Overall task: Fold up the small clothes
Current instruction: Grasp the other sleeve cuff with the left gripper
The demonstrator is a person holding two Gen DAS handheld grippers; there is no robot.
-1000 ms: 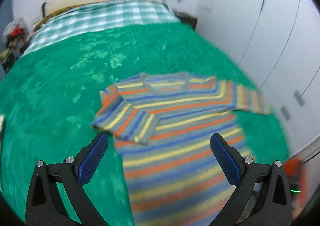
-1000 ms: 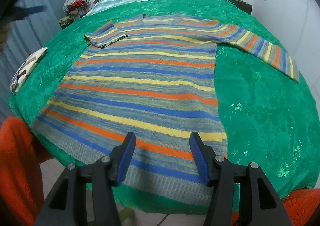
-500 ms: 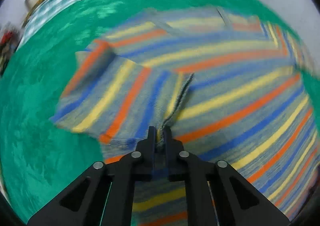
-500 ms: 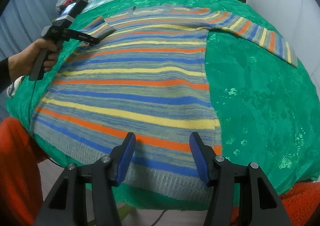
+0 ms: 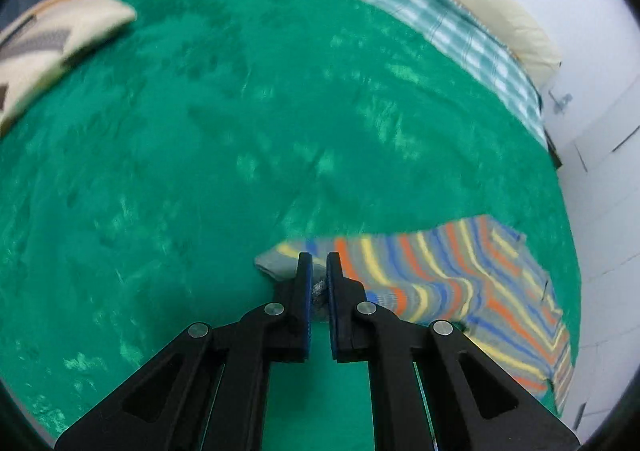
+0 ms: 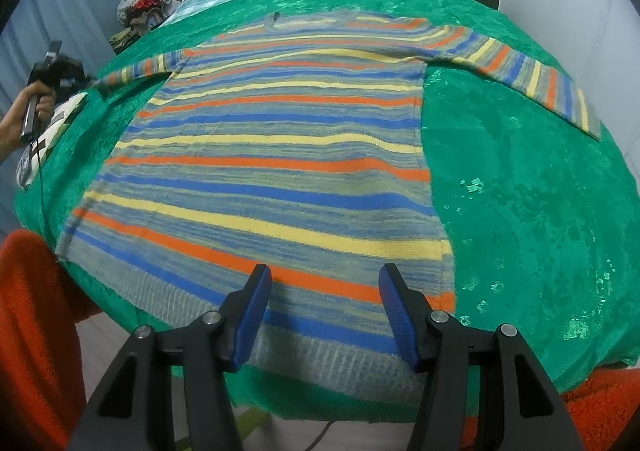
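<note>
Striped sweater (image 6: 272,155), flat on green bedspread (image 6: 520,187). Left gripper (image 5: 319,271): clamped on sleeve cuff (image 5: 280,265). Right gripper (image 6: 324,291): jaws wide, holding nothing, above hem.

No legible text, label, brand, number or sign is found in either view. The surfaces in view are plain or patterned only, and nothing on them can be read.

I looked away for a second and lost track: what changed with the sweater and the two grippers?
The left gripper closed on the folded-in left sleeve and pulled it outward, so it now lies spread on the green blanket. The right gripper stayed open over the striped sweater hem; the body stayed flat.
</note>
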